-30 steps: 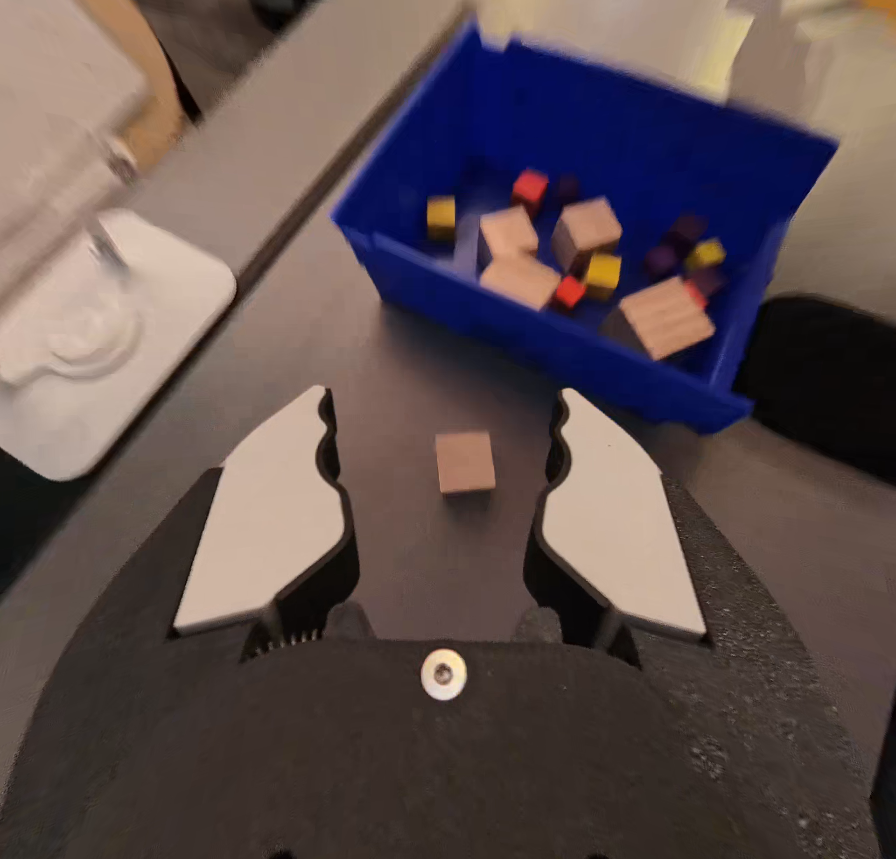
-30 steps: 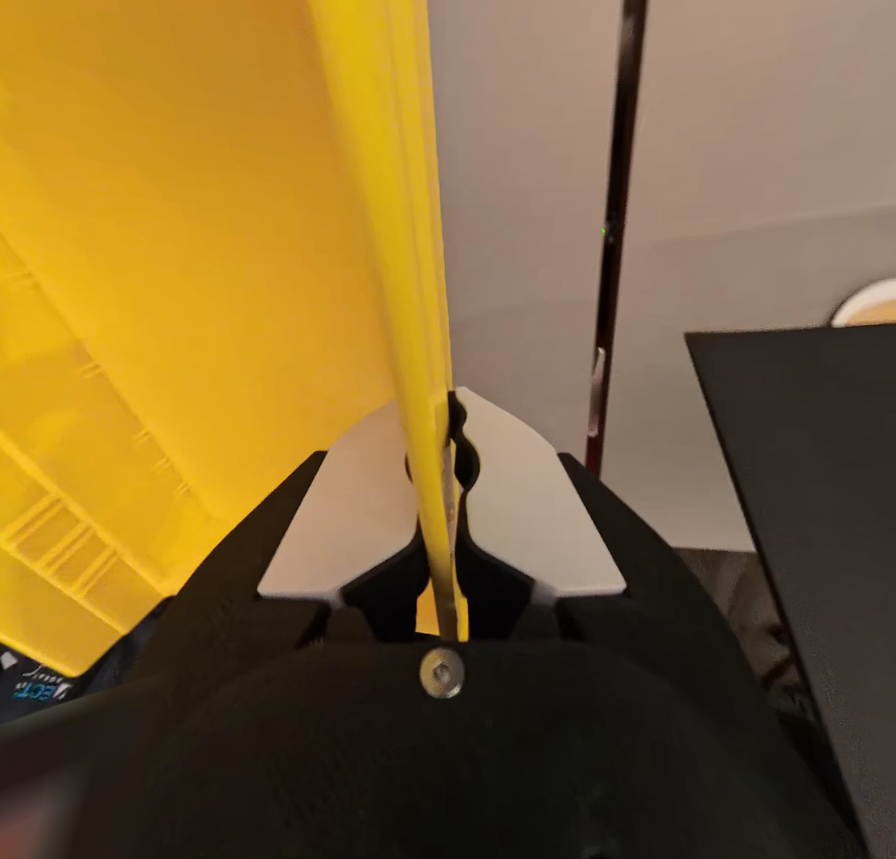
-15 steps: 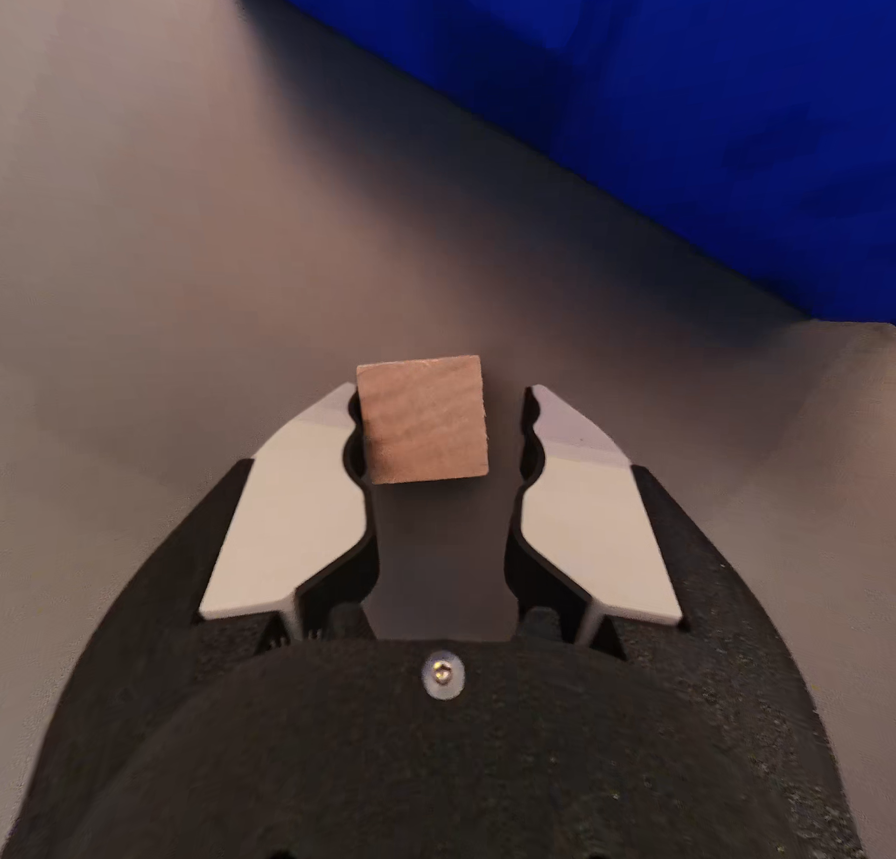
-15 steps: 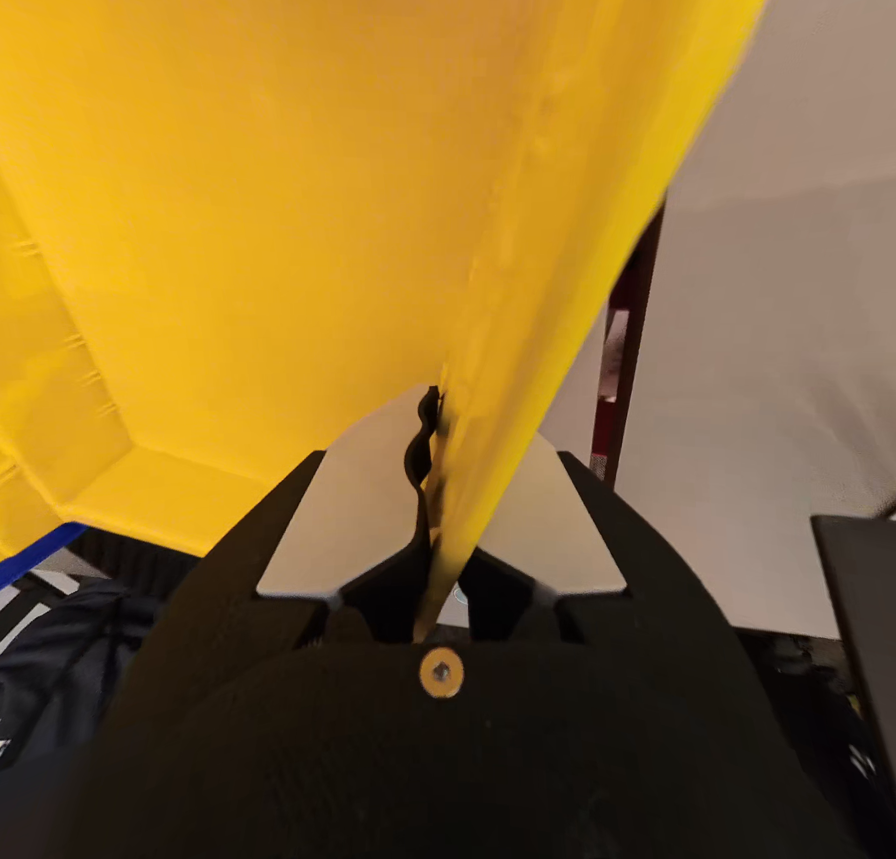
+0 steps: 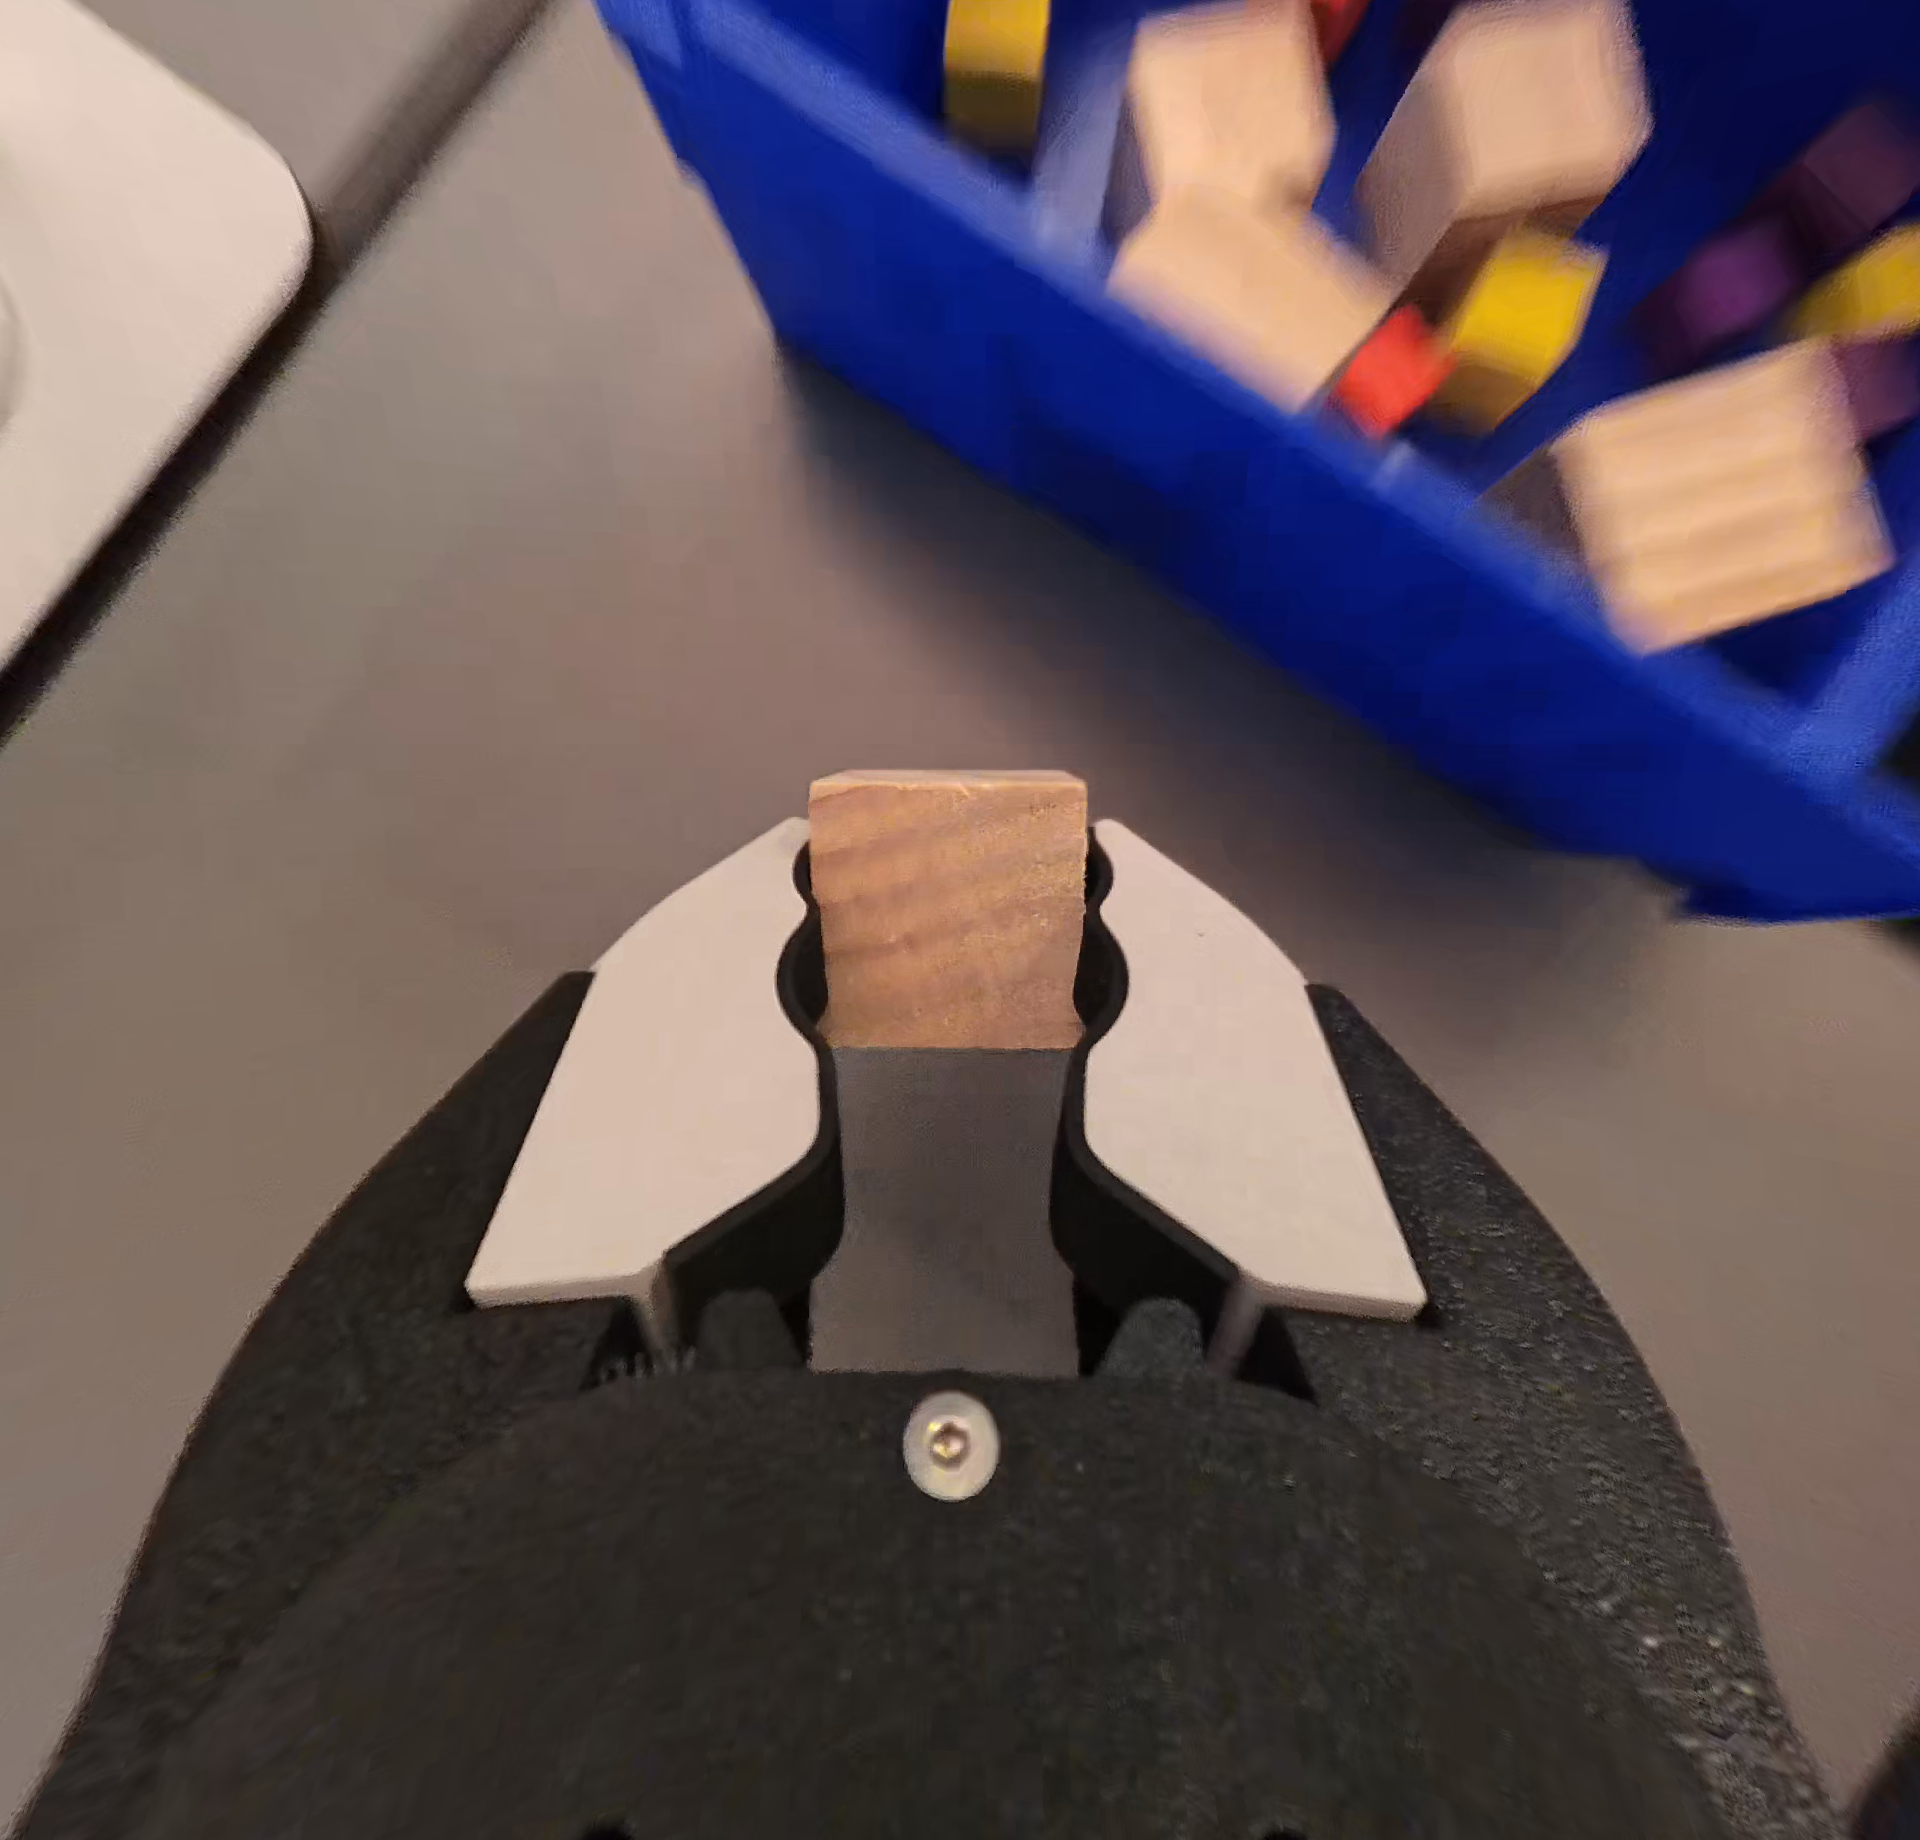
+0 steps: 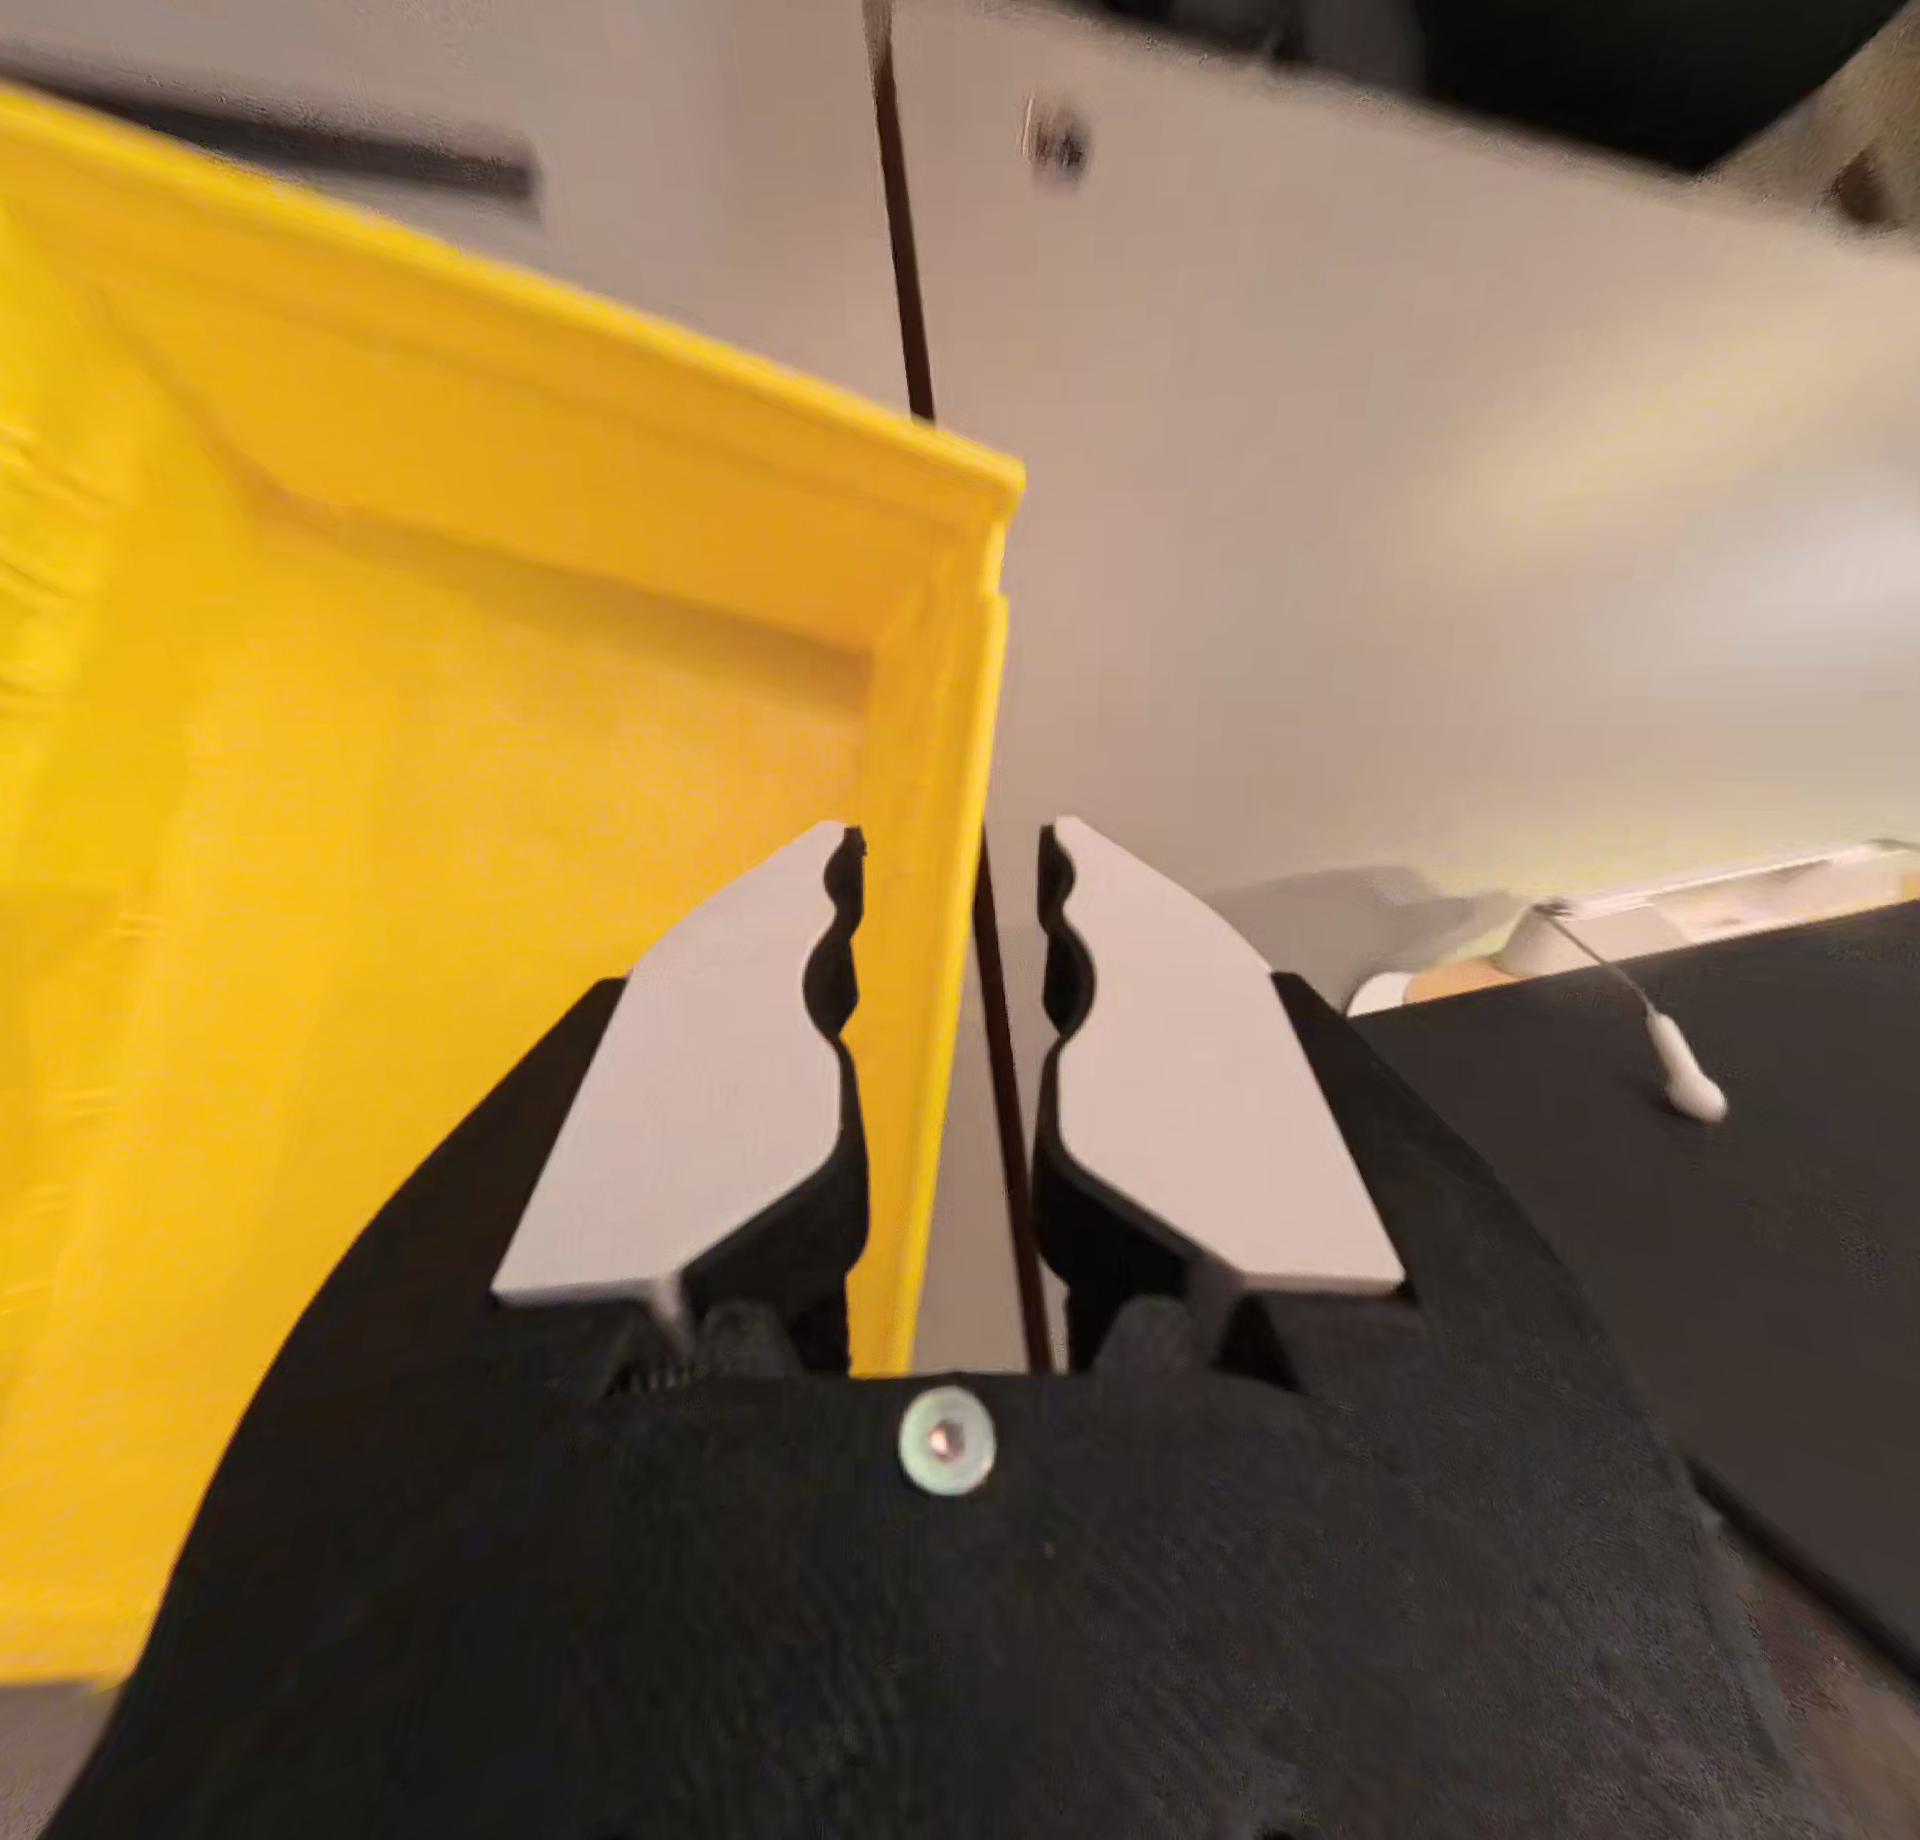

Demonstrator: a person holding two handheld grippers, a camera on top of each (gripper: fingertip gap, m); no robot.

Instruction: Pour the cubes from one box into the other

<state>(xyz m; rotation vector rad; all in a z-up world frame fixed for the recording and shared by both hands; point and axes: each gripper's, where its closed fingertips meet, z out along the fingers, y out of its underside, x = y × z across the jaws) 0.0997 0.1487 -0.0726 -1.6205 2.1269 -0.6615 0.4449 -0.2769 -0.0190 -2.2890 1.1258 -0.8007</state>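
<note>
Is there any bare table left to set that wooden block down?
Yes: bare grey table lies between the blue box and the white base. The box itself is crowded with cubes.

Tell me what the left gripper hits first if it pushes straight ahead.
Probably the blue box: its near wall lies ahead of the left gripper, which is shut on a wooden cube. Bare table lies between; depth is unclear.

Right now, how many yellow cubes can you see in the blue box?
3 in the blue box: one at its far left, one in the middle, one at the right edge. More may be hidden.
</note>
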